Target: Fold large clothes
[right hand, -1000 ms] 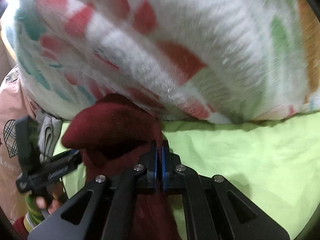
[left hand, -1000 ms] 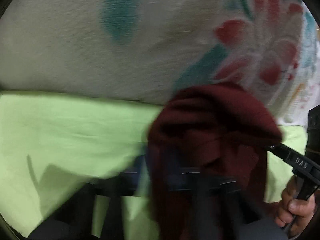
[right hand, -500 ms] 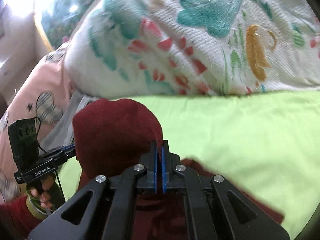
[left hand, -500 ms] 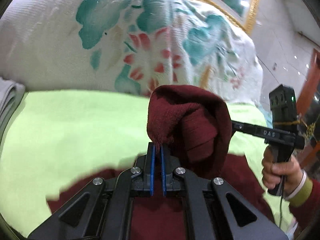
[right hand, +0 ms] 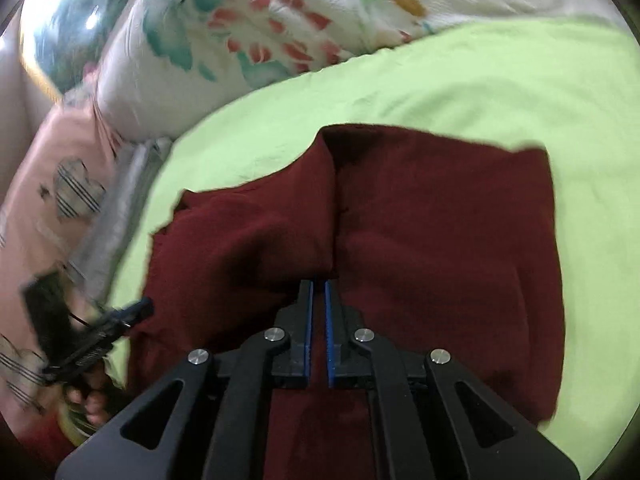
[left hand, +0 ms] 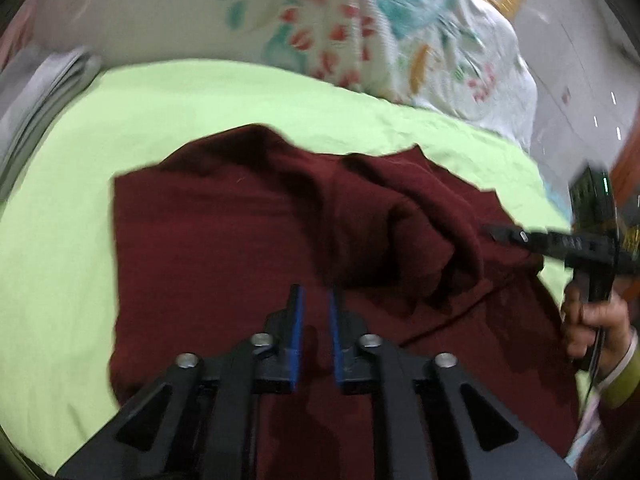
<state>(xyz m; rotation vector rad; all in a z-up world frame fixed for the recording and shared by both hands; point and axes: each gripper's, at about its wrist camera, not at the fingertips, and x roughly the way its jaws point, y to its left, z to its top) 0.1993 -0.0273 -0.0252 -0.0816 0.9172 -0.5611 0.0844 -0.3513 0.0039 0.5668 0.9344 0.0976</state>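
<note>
A dark red knit garment point(left hand: 248, 240) lies spread on the light green bedsheet point(left hand: 120, 128), with a bunched fold at its right side. It also shows in the right wrist view point(right hand: 420, 232), where a crease runs down its middle. My left gripper point(left hand: 316, 292) is slightly open and empty just above the garment. My right gripper point(right hand: 318, 286) is slightly open above the crease, with nothing between its pads. The right gripper also shows in the left wrist view point(left hand: 496, 232), touching the bunched fold.
A white floral quilt point(left hand: 360, 32) is piled along the far side of the bed. Folded grey cloth point(left hand: 44, 92) lies at the left. A pink pillow point(right hand: 52, 208) with heart prints sits at the left in the right wrist view.
Both grippers held the garment's edge up, then let go. The garment now lies flat on the sheet, and both grippers have pulled back with their jaws parted.
</note>
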